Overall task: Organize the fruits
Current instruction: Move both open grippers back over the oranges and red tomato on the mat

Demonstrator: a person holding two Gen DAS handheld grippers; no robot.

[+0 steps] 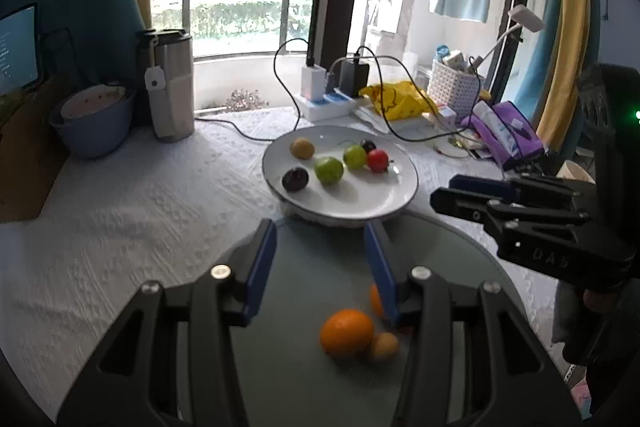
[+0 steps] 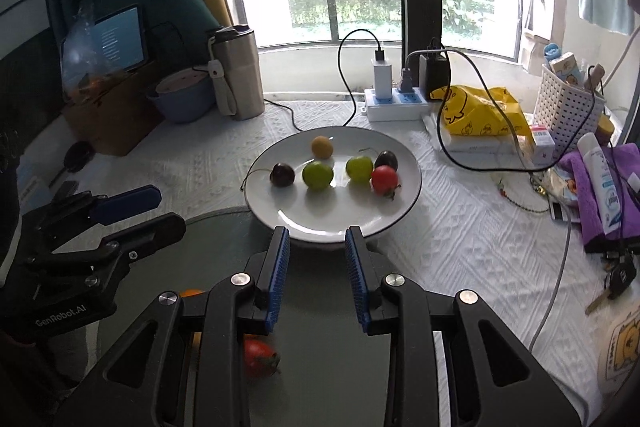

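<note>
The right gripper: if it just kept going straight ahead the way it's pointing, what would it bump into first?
Probably the near rim of the white plate, just beyond the right gripper; depth is hard to judge.

Six fruits point(image 2: 318, 175) lie on the plate point(image 2: 404, 205), power strip point(image 2: 394, 105) behind.

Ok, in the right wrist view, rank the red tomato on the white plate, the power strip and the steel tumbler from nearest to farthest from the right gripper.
1. Red tomato, on the white plate just ahead of the right gripper, slightly right.
2. Power strip, beyond the plate by the window.
3. Steel tumbler, far back on the left; close to the strip in depth, so this order is less sure.
</note>
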